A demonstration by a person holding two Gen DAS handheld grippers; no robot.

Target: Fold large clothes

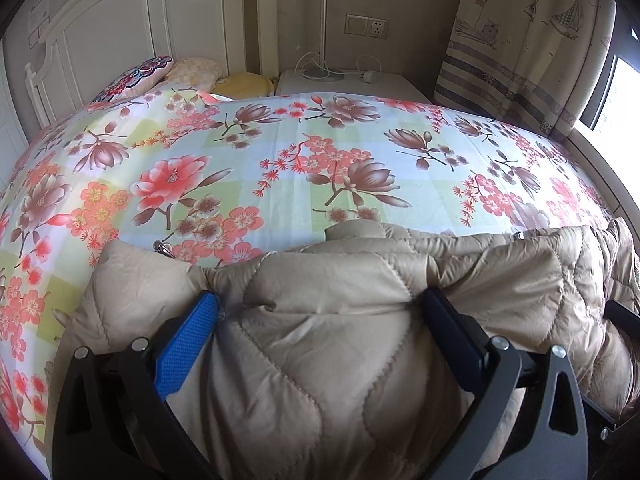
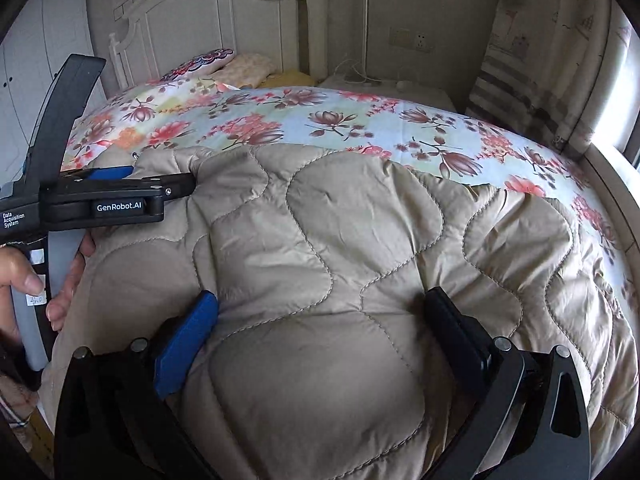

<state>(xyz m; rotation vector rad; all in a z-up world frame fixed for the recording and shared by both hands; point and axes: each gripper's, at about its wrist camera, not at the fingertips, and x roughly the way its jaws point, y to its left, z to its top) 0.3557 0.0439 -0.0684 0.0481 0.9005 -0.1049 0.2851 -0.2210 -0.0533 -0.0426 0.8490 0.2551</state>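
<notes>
A beige quilted puffer jacket (image 1: 340, 312) lies on the near part of the bed and fills the lower half of both views (image 2: 340, 240). My left gripper (image 1: 320, 300) is open, its fingers spread wide with a bulge of jacket fabric between them. My right gripper (image 2: 320, 300) is open too, fingers spread over the jacket with padding bulging between. The left gripper also shows in the right wrist view (image 2: 176, 184) at the jacket's left edge, held by a hand (image 2: 24, 280).
The bed has a floral cover (image 1: 280, 152). Pillows (image 1: 160, 72) lie at the white headboard (image 1: 120, 32). A white nightstand (image 1: 344, 84) with a lamp pole and cables stands behind. A curtain (image 1: 532, 40) and window are at right.
</notes>
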